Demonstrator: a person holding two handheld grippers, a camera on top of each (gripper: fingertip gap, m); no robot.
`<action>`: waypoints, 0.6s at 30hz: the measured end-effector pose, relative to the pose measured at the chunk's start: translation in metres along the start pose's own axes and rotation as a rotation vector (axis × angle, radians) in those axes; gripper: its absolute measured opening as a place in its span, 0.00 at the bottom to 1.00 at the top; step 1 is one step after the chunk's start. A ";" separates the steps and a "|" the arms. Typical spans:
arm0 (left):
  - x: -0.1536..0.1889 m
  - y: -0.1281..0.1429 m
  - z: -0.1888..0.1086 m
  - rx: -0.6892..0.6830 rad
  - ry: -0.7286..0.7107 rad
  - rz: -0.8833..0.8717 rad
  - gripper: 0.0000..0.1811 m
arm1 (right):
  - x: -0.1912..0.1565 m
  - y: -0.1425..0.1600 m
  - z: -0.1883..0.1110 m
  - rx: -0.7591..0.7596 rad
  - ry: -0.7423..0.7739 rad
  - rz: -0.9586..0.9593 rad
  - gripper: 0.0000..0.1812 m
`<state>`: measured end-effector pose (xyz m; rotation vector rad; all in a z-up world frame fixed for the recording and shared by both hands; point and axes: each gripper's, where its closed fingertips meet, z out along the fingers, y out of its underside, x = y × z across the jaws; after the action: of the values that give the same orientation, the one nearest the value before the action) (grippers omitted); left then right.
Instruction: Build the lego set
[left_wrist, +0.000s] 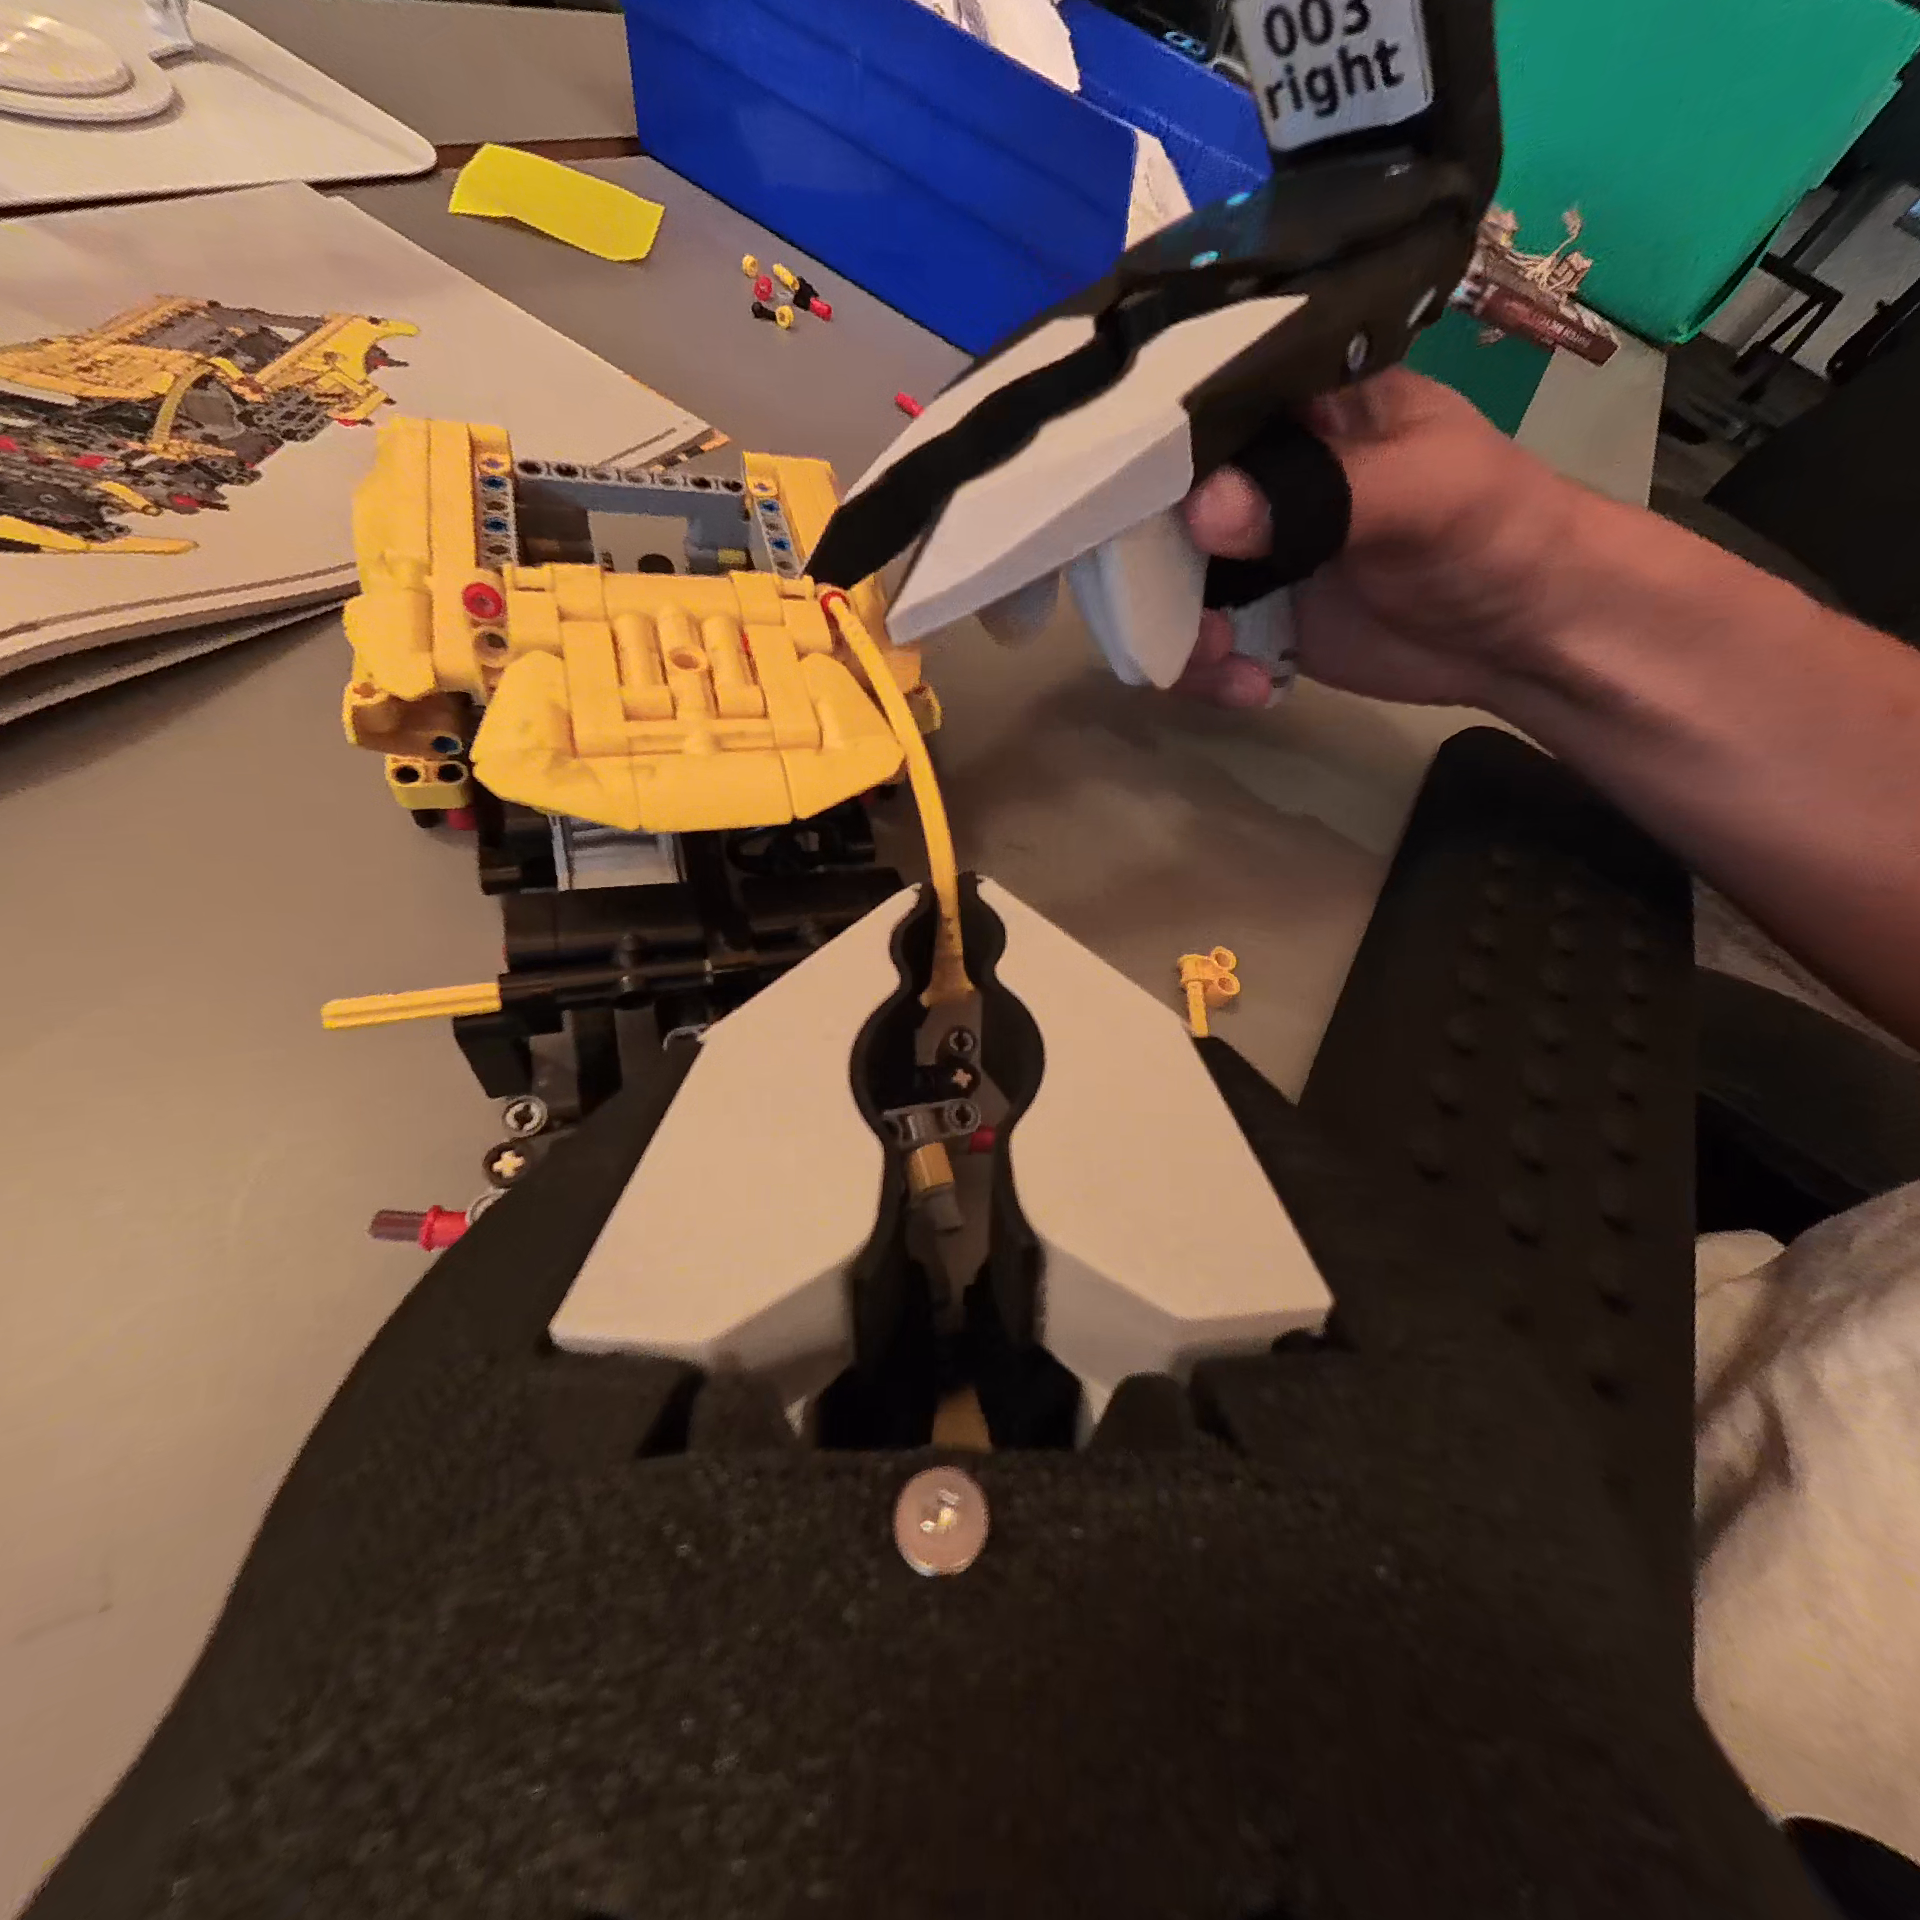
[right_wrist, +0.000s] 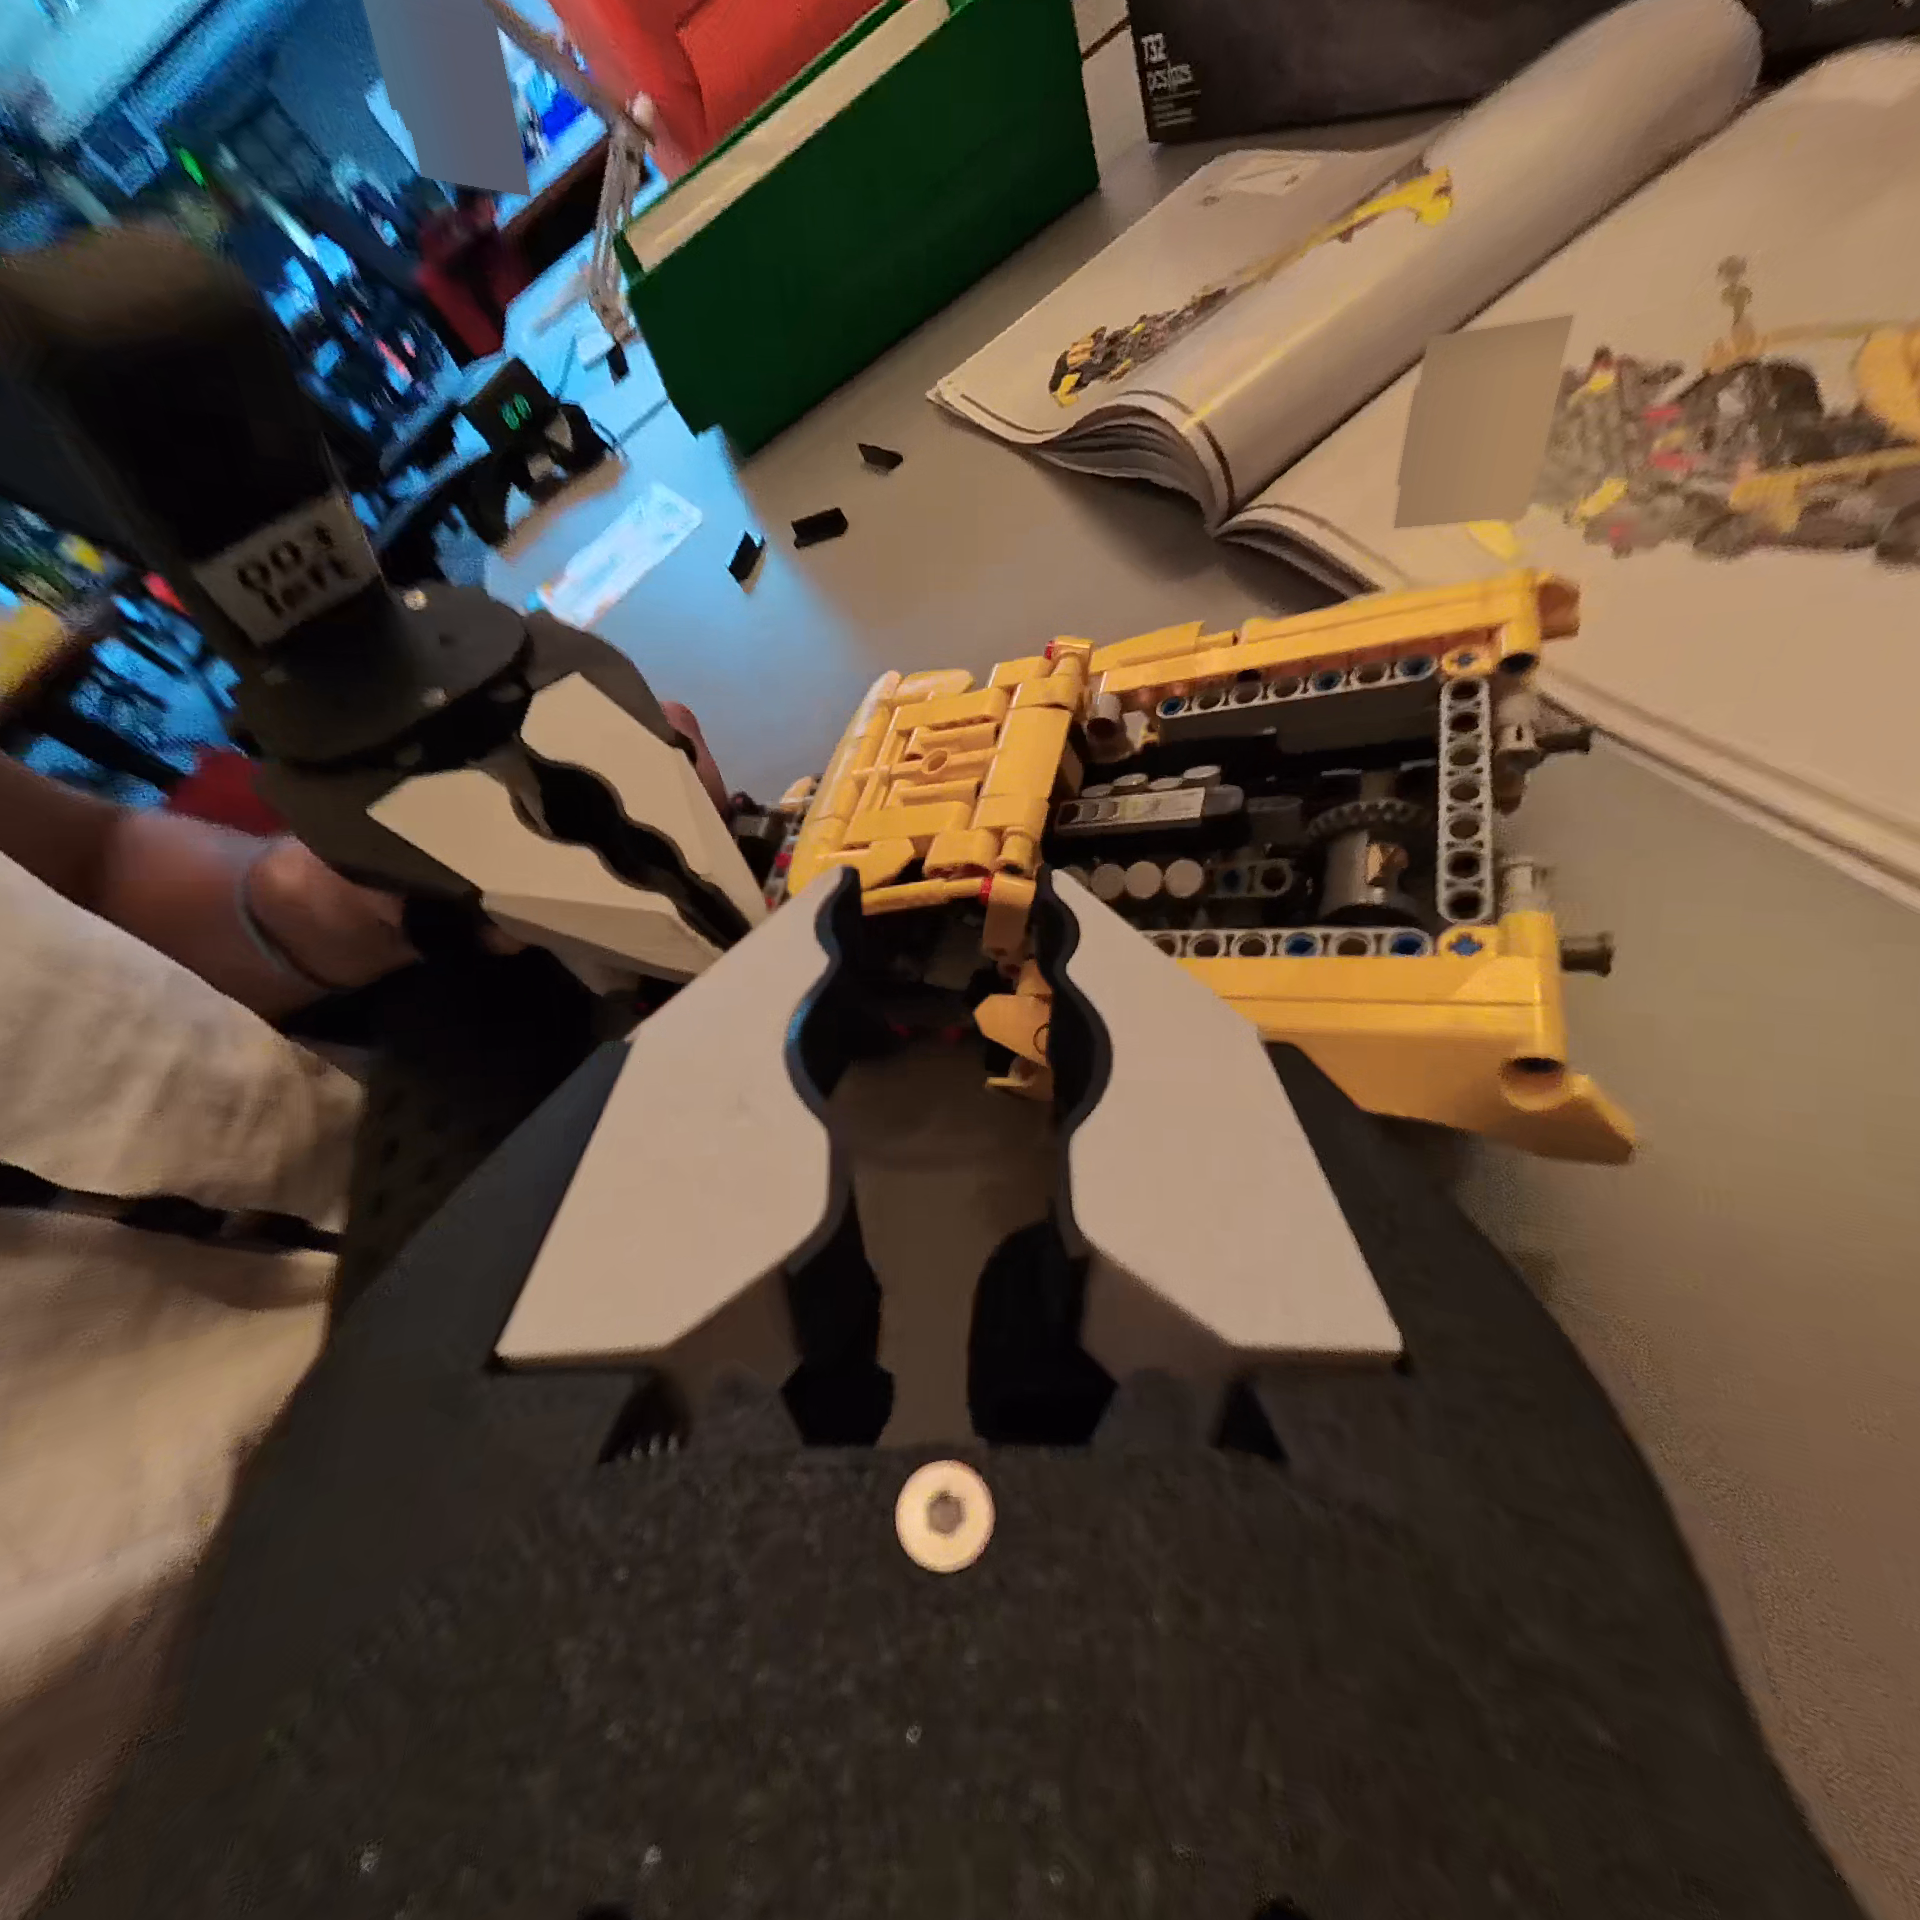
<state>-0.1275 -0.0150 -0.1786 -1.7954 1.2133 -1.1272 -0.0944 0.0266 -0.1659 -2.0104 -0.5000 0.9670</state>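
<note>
- Lego set (left_wrist: 644, 665): a half-built yellow vehicle standing on the grey table (left_wrist: 156, 1091), with its yellow body panels on and a black chassis under them. The frame at the back is uncovered, so gears and beams show through it in the right wrist view.
- A thin yellow hose (left_wrist: 914, 758) is plugged in at a red pin on the body. Its free end is pinched in the left tongs (left_wrist: 948, 935), so I judge that end is not yet attached.
- The right tongs (right_wrist: 945, 914) are slightly spread and empty, with their tips at the model's edge.
- Much is left to do: loose pins (left_wrist: 784, 291) and a small yellow connector (left_wrist: 1210, 982) lie unused.
- Open instruction booklets (right_wrist: 1299, 343) and blue bins (left_wrist: 894, 156) crowd the far side, and the two tongs work close together.
</note>
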 end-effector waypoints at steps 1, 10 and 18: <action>0.000 0.000 0.000 0.000 0.000 0.002 0.02 | 0.000 0.000 0.000 0.008 -0.007 0.043 0.17; 0.001 -0.001 -0.001 0.008 0.038 -0.034 0.02 | -0.003 0.004 -0.001 0.005 -0.002 -0.145 0.20; 0.000 0.000 0.000 0.006 0.029 -0.028 0.02 | 0.004 0.004 0.000 -0.014 0.059 -0.146 0.14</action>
<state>-0.1277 -0.0154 -0.1780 -1.8019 1.2038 -1.1752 -0.0918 0.0267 -0.1709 -1.9786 -0.6140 0.8153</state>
